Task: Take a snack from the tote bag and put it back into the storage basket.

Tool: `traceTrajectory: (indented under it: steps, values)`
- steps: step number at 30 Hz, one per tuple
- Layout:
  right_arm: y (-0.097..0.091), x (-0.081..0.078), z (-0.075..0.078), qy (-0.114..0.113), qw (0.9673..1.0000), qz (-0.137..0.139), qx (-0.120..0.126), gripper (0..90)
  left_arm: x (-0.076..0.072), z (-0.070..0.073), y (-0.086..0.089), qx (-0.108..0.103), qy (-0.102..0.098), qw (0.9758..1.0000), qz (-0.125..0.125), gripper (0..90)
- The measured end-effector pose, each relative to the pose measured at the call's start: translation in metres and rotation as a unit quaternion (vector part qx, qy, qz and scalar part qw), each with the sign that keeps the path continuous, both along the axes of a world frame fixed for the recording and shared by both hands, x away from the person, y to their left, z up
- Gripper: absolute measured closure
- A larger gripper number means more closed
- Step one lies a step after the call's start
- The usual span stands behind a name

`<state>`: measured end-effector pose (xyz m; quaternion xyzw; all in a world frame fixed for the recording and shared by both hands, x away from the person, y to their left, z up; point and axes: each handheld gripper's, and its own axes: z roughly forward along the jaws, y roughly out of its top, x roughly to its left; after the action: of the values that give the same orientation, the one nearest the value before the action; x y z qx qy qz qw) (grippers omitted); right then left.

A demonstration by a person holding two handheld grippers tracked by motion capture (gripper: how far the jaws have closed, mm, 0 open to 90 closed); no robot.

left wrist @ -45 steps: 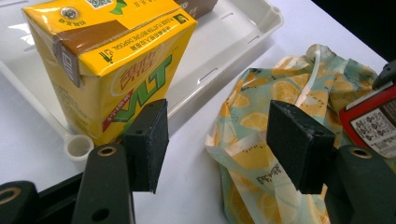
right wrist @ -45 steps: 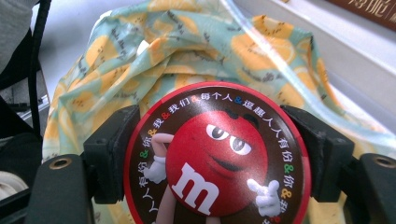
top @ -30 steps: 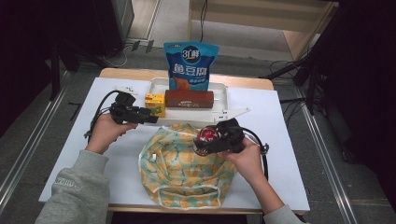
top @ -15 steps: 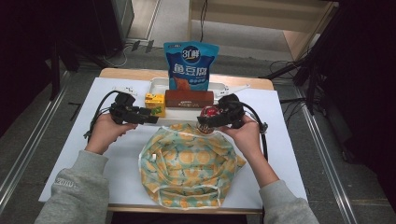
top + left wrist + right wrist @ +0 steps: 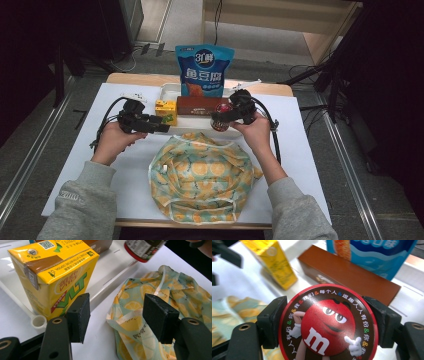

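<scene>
We take the lemon-print cloth bag point(image 5: 202, 175) as our landmark; it lies crumpled and flat on the white table point(image 5: 310, 165), close to the person's edge. Just beyond the bag's far edge we see a shallow white tray point(image 5: 170, 91) that carries three things: a yellow drink carton point(image 5: 166, 111) at its left end, a long brown box point(image 5: 197, 105) lying to the right of the carton, and a blue snack pouch point(image 5: 204, 70) standing upright behind the box. Our right gripper point(image 5: 223, 116) hangs over the bag's far right rim, at the front edge of the tray, and its two black jaws pinch a round candy tin point(image 5: 327, 323) across its width; in the right gripper view the red lid with a cartoon face sits squarely between the pads point(image 5: 270, 321), which press on its left and right sides. In the left gripper view the same tin shows above the bag's far edge, lifted clear of the cloth, label sideways. Our left gripper point(image 5: 159, 127) sits just off the bag's far left corner, pointing toward the carton. Its jaws are spread wide with nothing between them; in the left gripper view one pad point(image 5: 79, 317) stands in front of the carton's lower face, while the other is over the bag's folded hem. We cannot tell whether that pad touches the carton.
</scene>
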<state>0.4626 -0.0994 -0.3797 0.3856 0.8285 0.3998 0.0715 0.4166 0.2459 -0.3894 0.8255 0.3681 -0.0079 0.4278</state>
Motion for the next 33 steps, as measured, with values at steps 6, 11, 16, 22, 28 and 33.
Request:
traceTrajectory:
  steps: [6, 11, 16, 22, 28, 33]
  values:
    - [0.001, 0.017, -0.014, 0.008, 0.9997, -0.024, -0.005, 25.3, 0.000, 0.000, 0.000, -0.002, -0.001, 1.0000, -0.004, 39.6]
    - [0.000, 0.025, -0.024, 0.015, 0.9990, -0.042, 0.001, 25.3, 0.000, 0.000, 0.000, -0.003, -0.001, 1.0000, -0.005, 39.7]
    - [0.003, 0.029, -0.033, 0.021, 0.9985, -0.047, -0.017, 25.3, 0.000, -0.001, -0.001, -0.001, -0.001, 1.0000, -0.008, 39.7]
    - [0.006, 0.032, -0.045, 0.029, 0.9978, -0.052, -0.028, 25.2, 0.000, -0.001, -0.002, 0.000, -0.001, 1.0000, -0.009, 39.7]
    - [0.009, 0.031, -0.050, 0.020, 0.9981, -0.054, -0.022, 24.4, 0.000, -0.001, -0.002, 0.001, -0.001, 0.9999, -0.011, 39.7]
    - [0.010, 0.029, -0.051, 0.029, 0.9978, -0.056, -0.020, 23.1, -0.001, -0.001, -0.002, 0.004, -0.002, 0.9999, -0.013, 39.7]
